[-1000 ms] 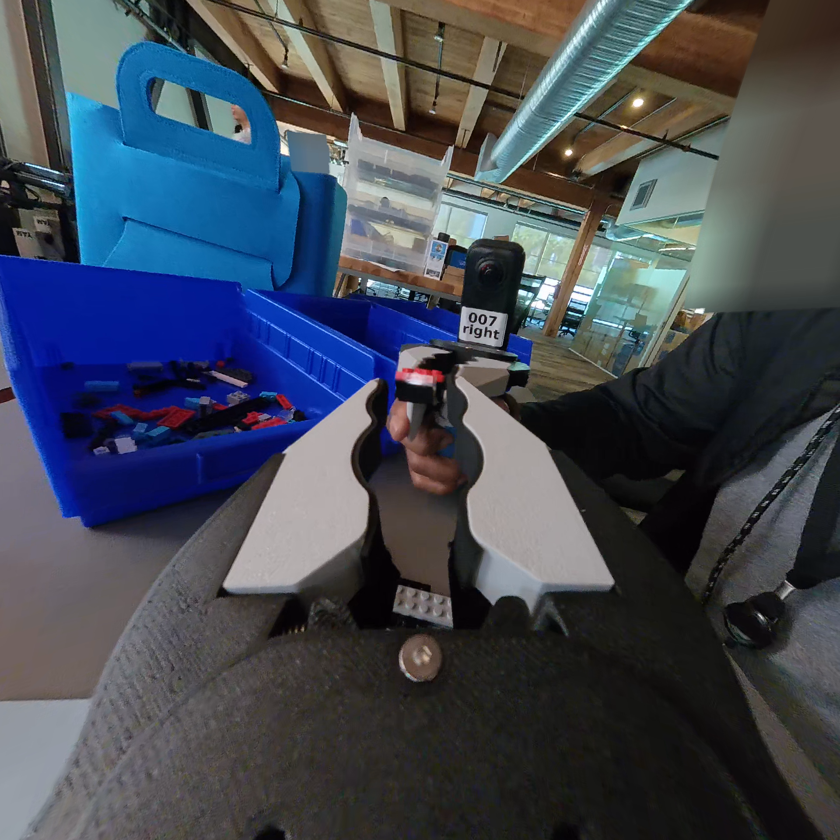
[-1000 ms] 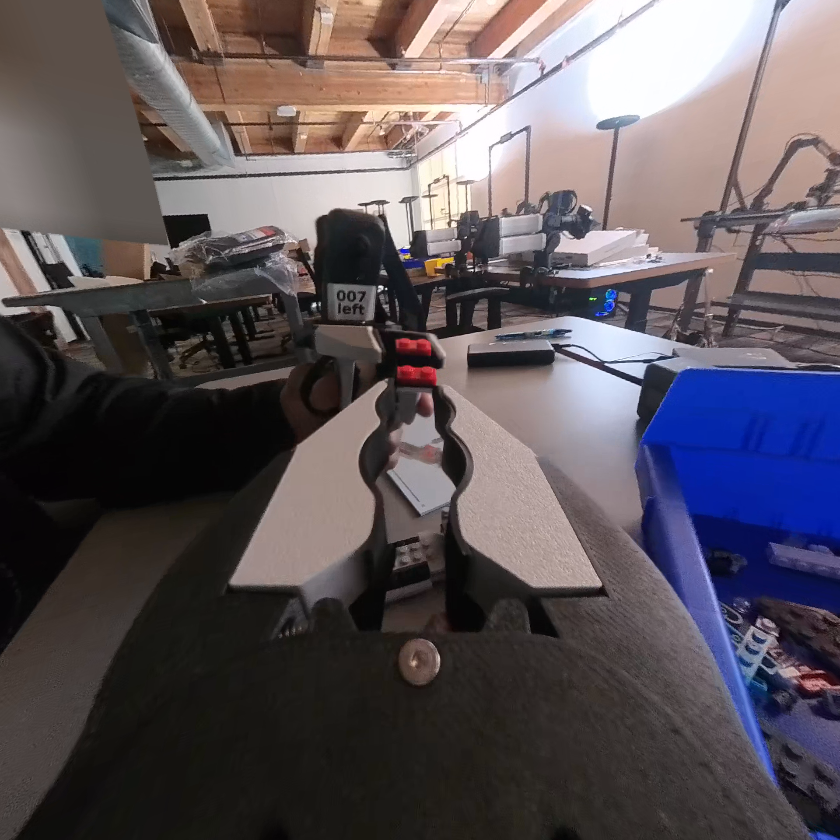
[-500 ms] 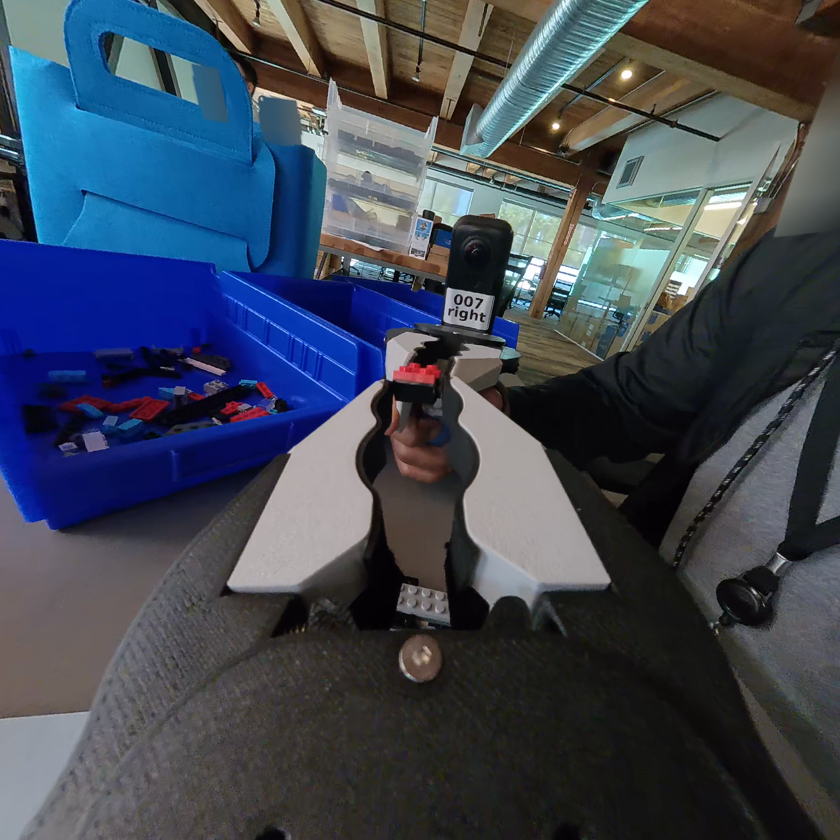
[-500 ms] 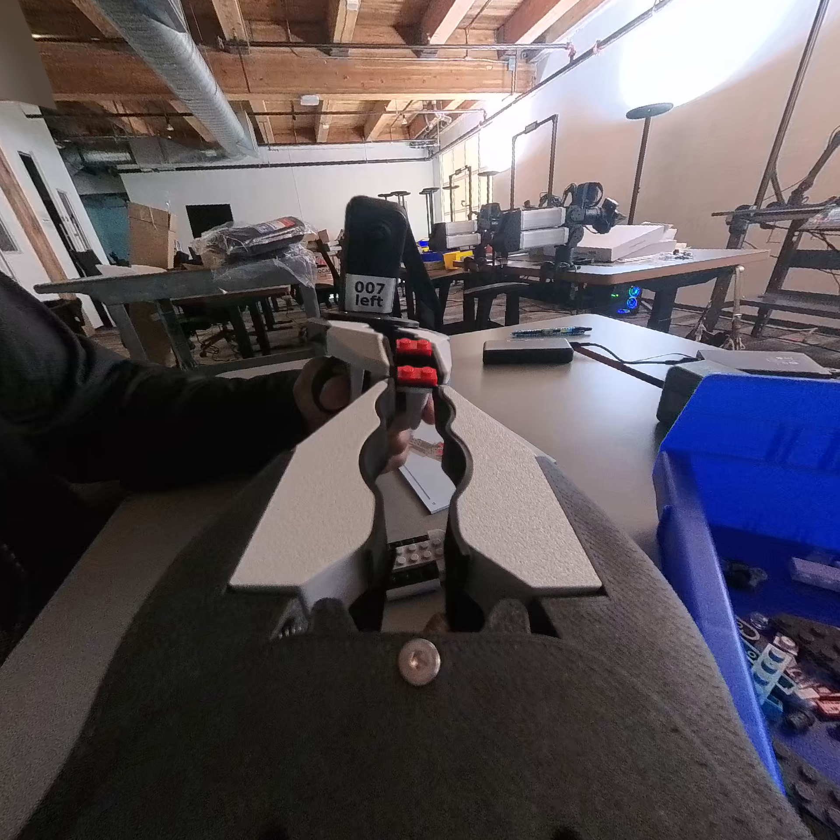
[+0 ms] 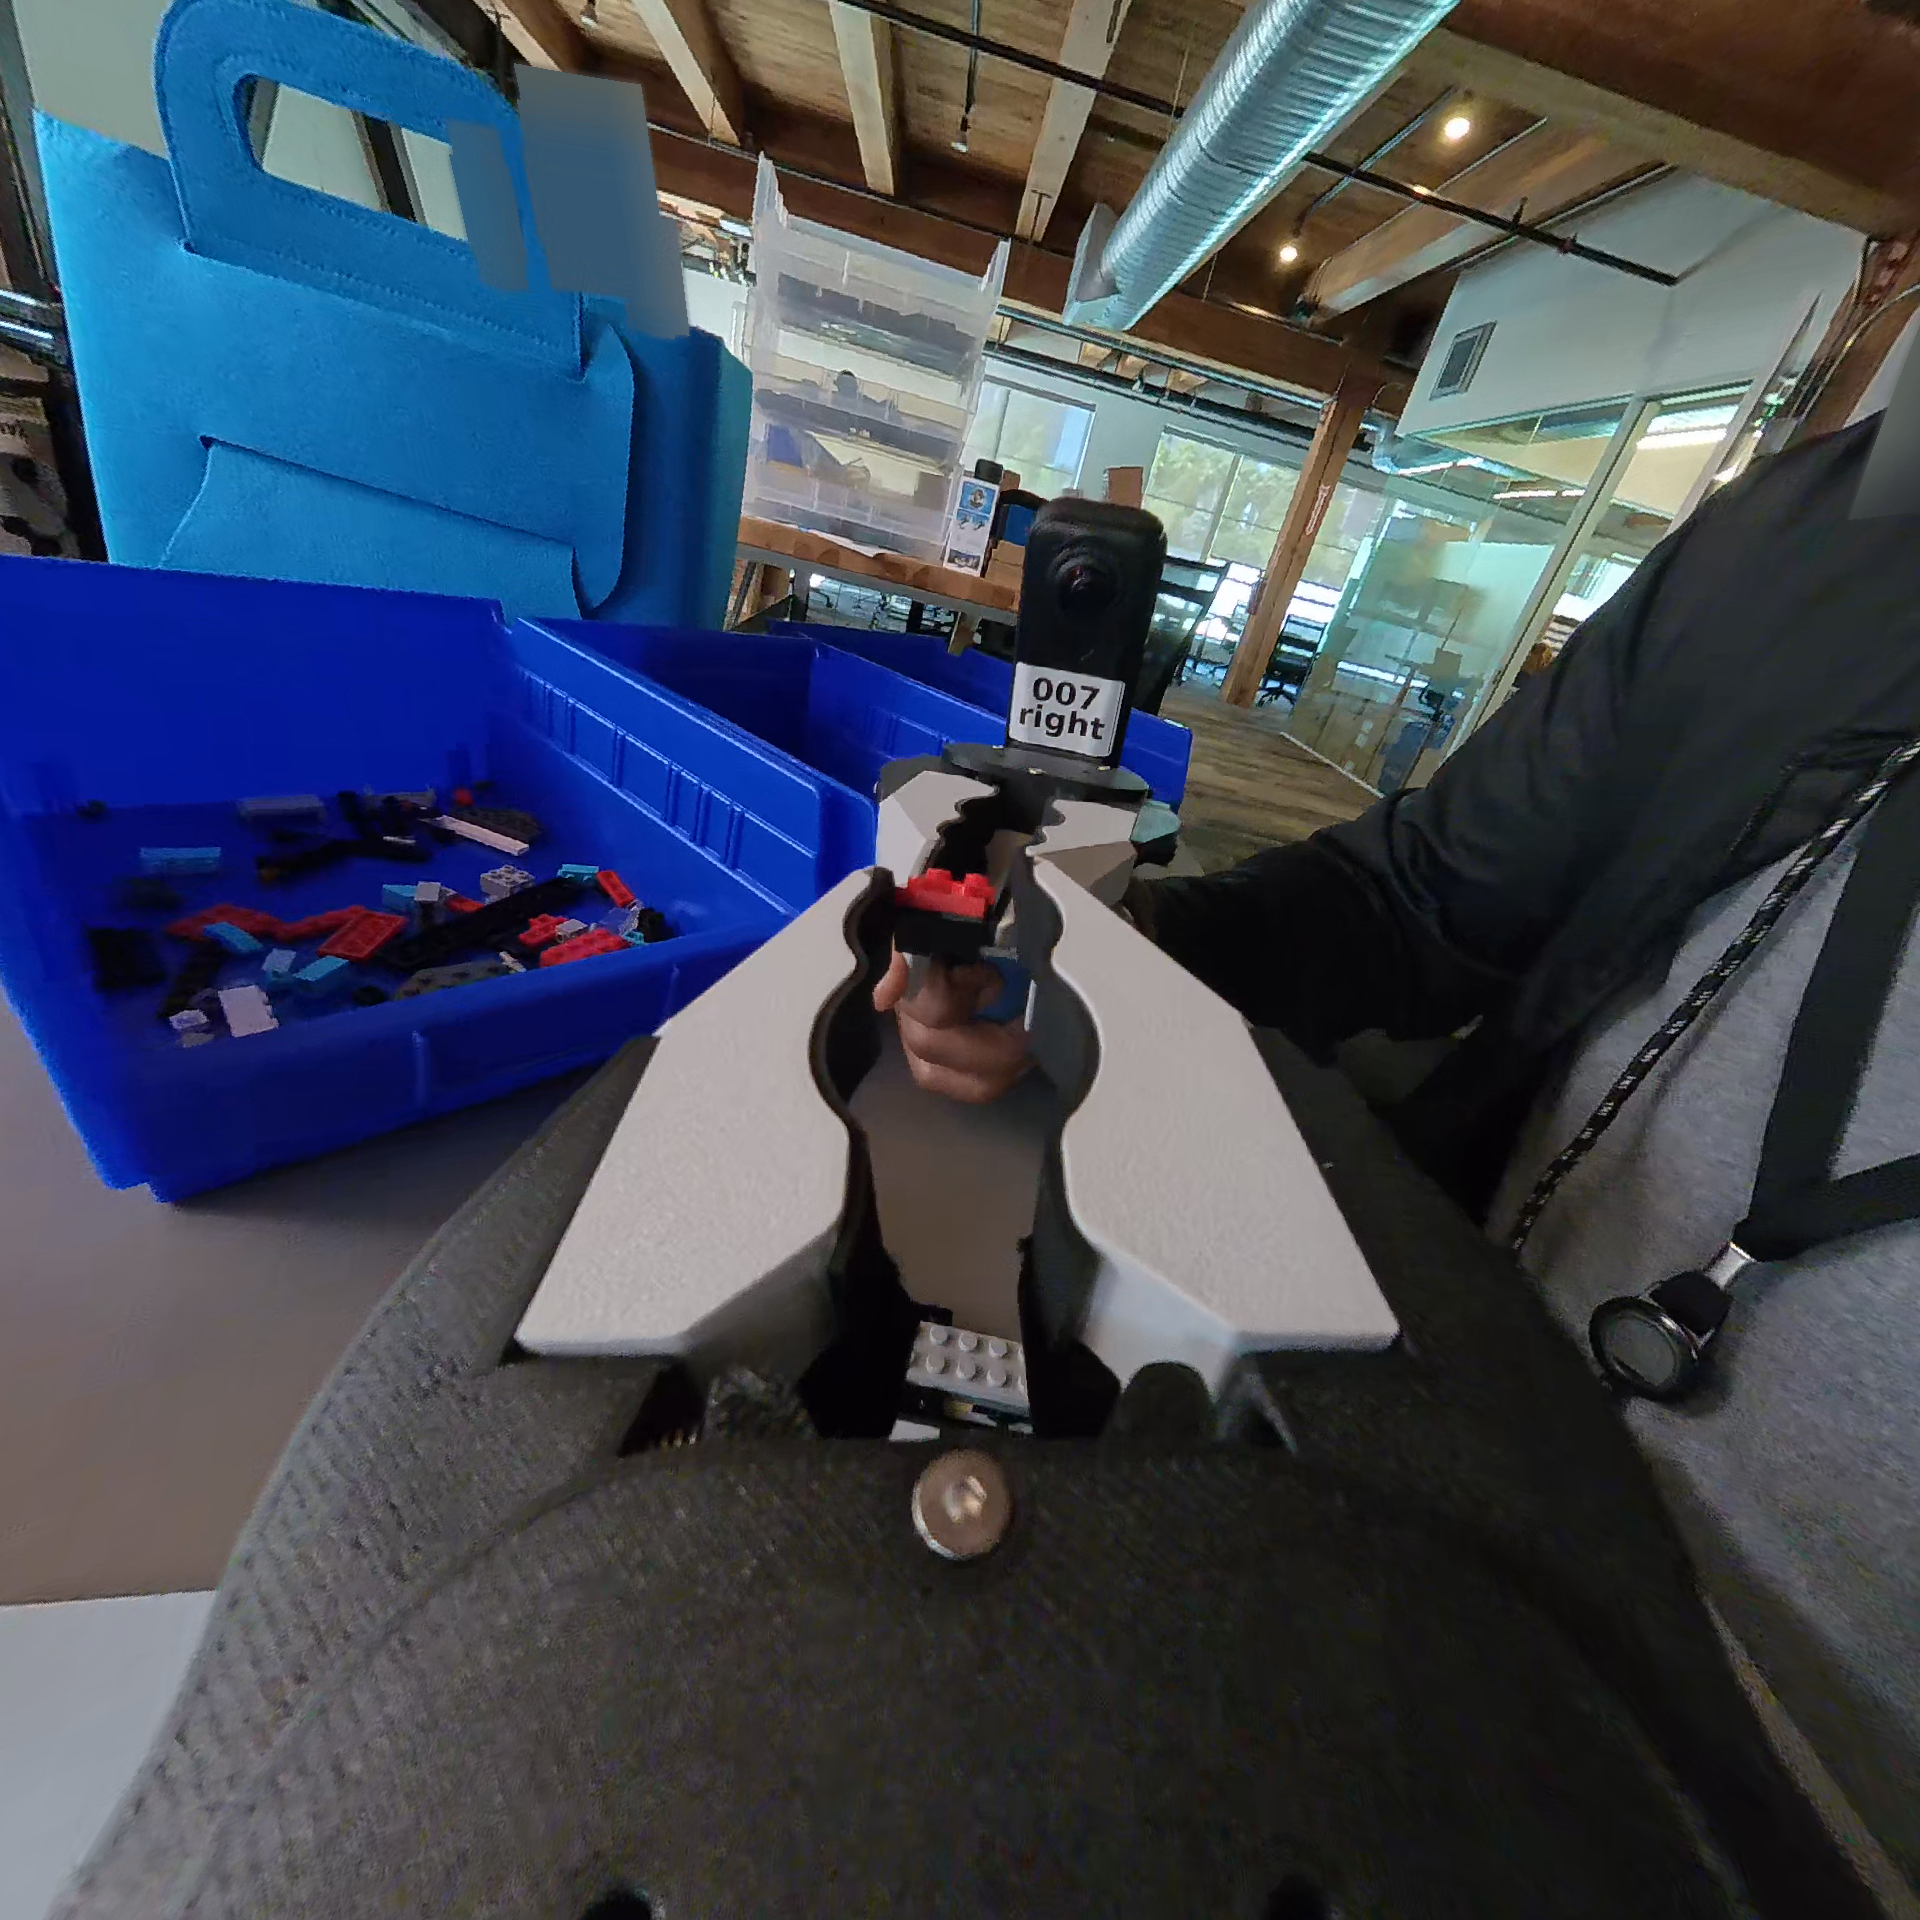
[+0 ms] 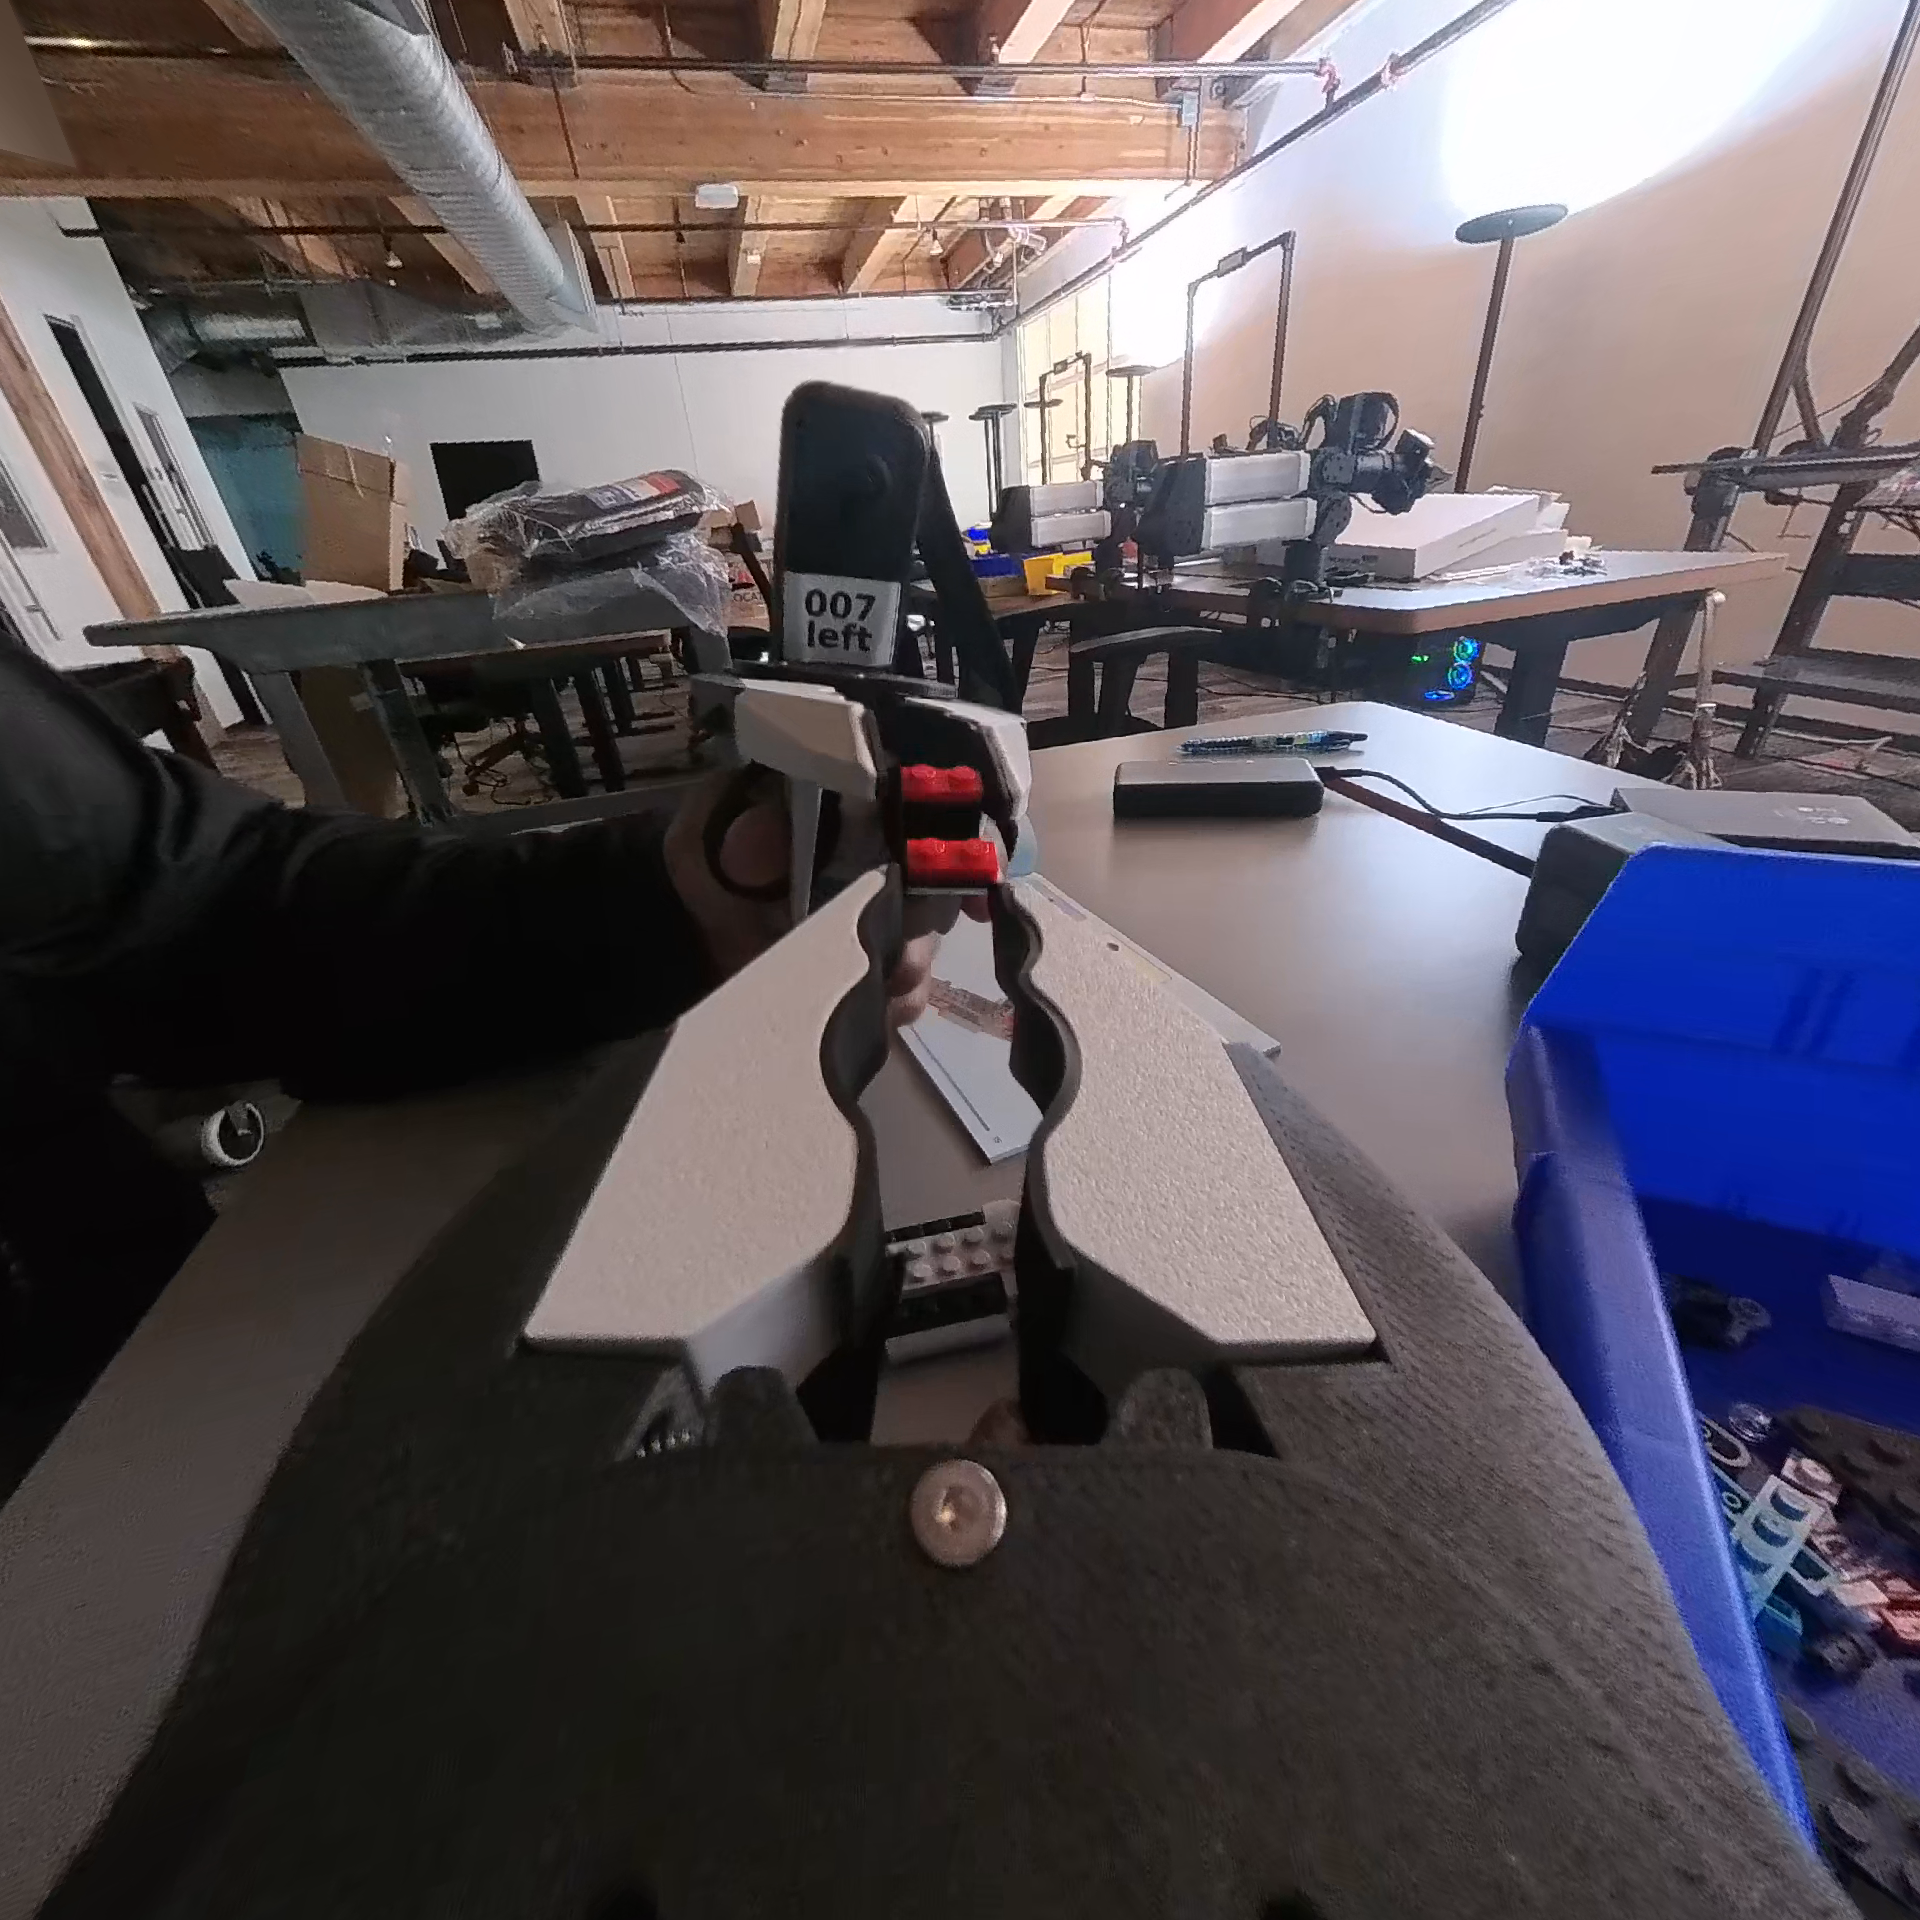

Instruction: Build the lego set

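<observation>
1. Clamping the upper red plate [image 6: 940, 784] in the left gripper [image 5: 948, 883], jaws drawn narrow around it, centre of frame in both views.
2. Pinching the lower red plate [image 6: 951, 862] at the tips of the right gripper [image 6: 943, 881], jaws likewise nearly shut, directly beneath the upper one with black between them.
3. Cannot tell whether joined already or only lined up; judged as a mating step mid-press, tip to tip above the surface [image 5: 156, 1299].
4. Compared with a second ago: sitting slightly lower in the left wrist view, with black showing under the red where grey showed before, and facing a right gripper squarer and less tilted.
5. In the right wrist view, keeping much the same spacing between the two red plates, so probably not yet seated.
6. Leaving untouched the grey studded plate [image 6: 945, 1247] low in the gap, the instruction sheet [image 6: 966, 1070], and the loose pieces [image 5: 364, 935] in the blue bin [image 5: 416, 1091] at left.
</observation>
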The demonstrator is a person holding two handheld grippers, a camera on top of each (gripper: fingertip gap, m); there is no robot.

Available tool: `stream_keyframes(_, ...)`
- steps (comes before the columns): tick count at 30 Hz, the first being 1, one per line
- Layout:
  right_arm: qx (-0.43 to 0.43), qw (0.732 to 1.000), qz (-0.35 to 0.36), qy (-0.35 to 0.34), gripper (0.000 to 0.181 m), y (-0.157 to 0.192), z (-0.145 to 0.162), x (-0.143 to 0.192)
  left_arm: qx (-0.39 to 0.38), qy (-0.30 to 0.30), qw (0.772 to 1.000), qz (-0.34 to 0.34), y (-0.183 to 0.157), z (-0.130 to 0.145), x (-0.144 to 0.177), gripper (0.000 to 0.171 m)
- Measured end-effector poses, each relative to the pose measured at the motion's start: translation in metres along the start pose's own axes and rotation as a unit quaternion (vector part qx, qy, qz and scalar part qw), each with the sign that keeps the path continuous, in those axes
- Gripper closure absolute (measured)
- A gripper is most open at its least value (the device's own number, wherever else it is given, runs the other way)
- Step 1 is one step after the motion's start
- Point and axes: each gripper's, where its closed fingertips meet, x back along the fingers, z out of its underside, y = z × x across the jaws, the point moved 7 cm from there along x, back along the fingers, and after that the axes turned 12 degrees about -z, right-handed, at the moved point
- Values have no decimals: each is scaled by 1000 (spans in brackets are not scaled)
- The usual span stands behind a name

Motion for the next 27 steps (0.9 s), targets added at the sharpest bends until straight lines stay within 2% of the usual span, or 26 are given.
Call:
stream_keyframes(16,-3,998,-5,58,163,2,12,-6,-48,62,997,-18,5,4,6,144)
stream_keyframes(27,-33,994,11,104,164,-5,24,-7,-52,156,986,-14,18,34,5,144)
